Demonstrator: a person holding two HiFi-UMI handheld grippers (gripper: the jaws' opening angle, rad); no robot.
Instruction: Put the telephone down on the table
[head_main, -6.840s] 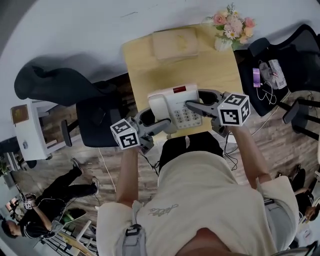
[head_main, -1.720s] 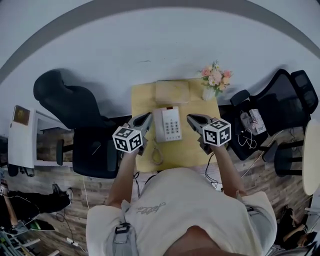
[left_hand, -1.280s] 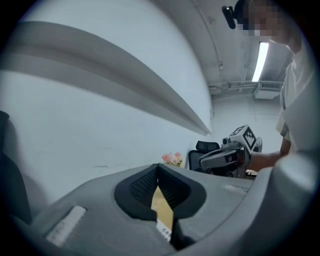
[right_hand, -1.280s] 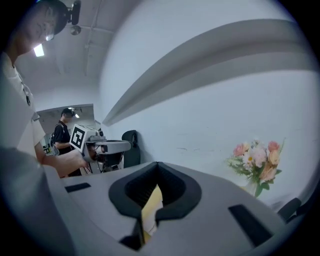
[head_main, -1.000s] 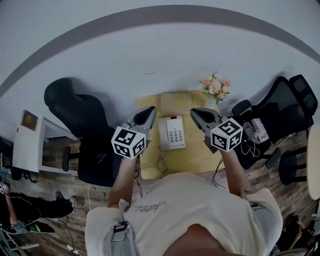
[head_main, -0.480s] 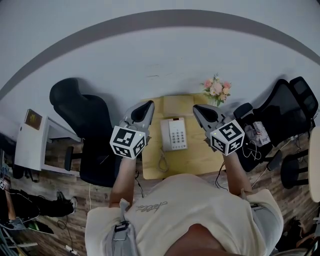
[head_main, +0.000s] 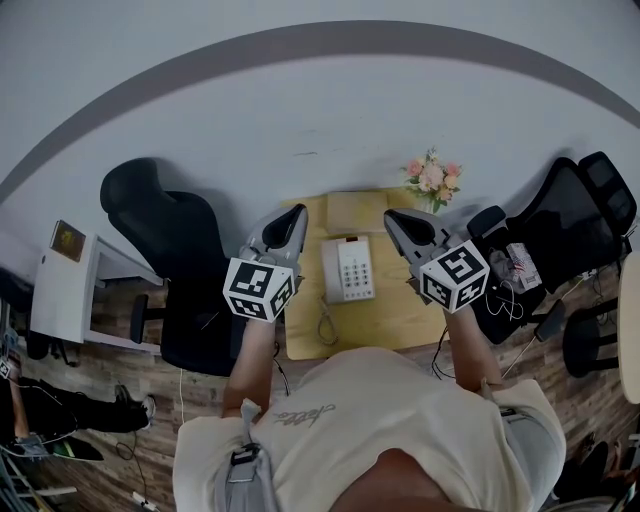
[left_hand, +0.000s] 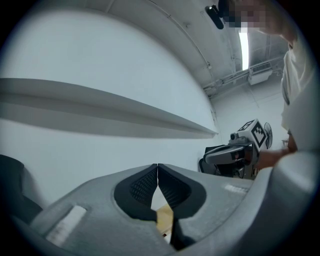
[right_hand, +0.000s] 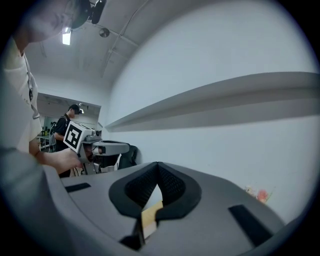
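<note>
Telephone (head_main: 347, 268), pale, keypad facing up, is lying flat on the wooden desk (head_main: 400, 325), with nothing touching it. Its coiled cord (head_main: 325, 322) is trailing from the telephone's near-left corner toward the person.

Left tongs (head_main: 293, 218) are hovering just left of the telephone, apart from it, with the tips pressed together and nothing between them. Right tongs (head_main: 392, 217) are hovering just right of the telephone, likewise closed tight and gripping nothing. Both are pointing at the wall beyond the telephone.

A tan box (head_main: 355, 210) is sitting just behind the telephone. A vase of pink flowers (head_main: 430, 178) is standing behind the telephone and to its right. One black office chair (head_main: 170, 230) is standing well left of the telephone and another (head_main: 560, 235) well to its right.
</note>
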